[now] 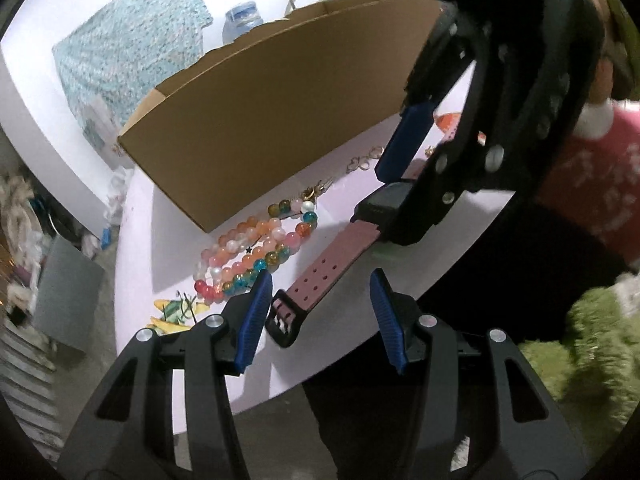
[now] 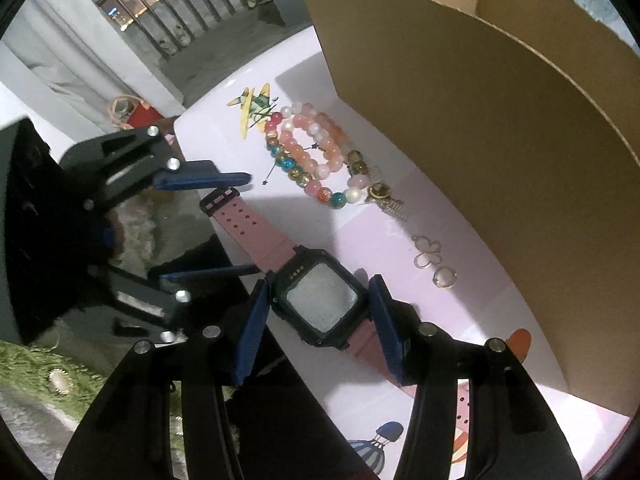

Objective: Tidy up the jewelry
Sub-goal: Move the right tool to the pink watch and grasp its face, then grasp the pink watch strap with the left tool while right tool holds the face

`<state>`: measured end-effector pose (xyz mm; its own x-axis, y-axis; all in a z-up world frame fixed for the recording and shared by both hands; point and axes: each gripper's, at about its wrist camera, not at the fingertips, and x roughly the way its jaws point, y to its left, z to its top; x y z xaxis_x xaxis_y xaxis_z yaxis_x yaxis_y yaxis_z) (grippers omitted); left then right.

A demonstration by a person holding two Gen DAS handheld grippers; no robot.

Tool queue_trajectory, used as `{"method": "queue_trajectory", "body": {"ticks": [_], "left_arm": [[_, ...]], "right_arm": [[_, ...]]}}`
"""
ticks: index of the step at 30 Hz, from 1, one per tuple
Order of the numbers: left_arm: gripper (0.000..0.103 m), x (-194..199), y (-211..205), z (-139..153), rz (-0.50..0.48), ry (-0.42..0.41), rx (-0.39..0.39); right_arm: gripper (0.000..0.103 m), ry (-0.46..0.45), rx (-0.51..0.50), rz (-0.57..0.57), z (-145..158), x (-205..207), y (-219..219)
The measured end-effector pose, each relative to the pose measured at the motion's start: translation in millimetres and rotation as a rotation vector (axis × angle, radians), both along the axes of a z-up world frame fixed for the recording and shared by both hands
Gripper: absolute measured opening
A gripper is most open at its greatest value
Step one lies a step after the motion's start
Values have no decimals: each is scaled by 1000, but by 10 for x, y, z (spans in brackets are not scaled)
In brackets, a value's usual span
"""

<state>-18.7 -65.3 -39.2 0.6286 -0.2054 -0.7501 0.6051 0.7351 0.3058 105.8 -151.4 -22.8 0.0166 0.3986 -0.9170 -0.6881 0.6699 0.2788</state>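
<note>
**Right fingers pinch the watch case, left fingers straddle the buckle end**

My right gripper (image 2: pixel 320 314) has its 2 blue fingers (image 2: pixel 253 332) set against the 2 sides of the black square case of the watch (image 2: pixel 320 300), and from my right wrist view the pads look pressed onto it, so I read this as a pinch. The watch lies flat near the worktop's front edge, screen up, with its pink strap (image 2: pixel 256 232) running away from the case toward the black buckle.

My left gripper (image 1: pixel 320 320) is at that far end. Its fingers (image 1: pixel 254 320) stand spread, 1 on each side of the buckle (image 1: pixel 286 322), with clear space between pads and strap; they are not gripping anything.

Just beyond the strap, toward the box, sits a heap of beaded bracelets (image 1: pixel 256 256) in orange, pink, white, blue and amber, overlapping one another. Beside them lies a small gold charm piece (image 2: pixel 382 194), then a gold clover-shaped piece (image 2: pixel 428 254) and a small ring (image 2: pixel 444 278), all loose on the pale pink worktop (image 1: pixel 180 240).

An open cardboard box (image 1: pixel 272 120) stands right behind the jewelry. A sleeve in pink and white (image 1: pixel 592 168) shows at the right edge of my left wrist view.
</note>
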Motion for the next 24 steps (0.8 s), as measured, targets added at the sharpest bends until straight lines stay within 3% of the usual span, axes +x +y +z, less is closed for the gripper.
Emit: {"method": "queue_trajectory", "body": {"ticks": [2, 4, 5, 9, 20, 24], "left_arm": [[33, 6, -29, -23, -1, -13, 17], [14, 35, -28, -30, 8, -6, 16], [11, 66, -29, -22, 14, 12, 3], [8, 154, 28, 37, 26, 80, -78], [7, 256, 64, 37, 40, 143, -118], [6, 277, 75, 31, 52, 164, -138]], "right_arm": [[50, 18, 18, -11, -3, 23, -31], [50, 29, 41, -35, -22, 34, -49], [50, 26, 48, -46, -54, 33, -13], [51, -2, 53, -99, -45, -54, -62], [52, -205, -100, -204, -21, -401, -301], [37, -309, -194, -219, -72, -485, -295]]}}
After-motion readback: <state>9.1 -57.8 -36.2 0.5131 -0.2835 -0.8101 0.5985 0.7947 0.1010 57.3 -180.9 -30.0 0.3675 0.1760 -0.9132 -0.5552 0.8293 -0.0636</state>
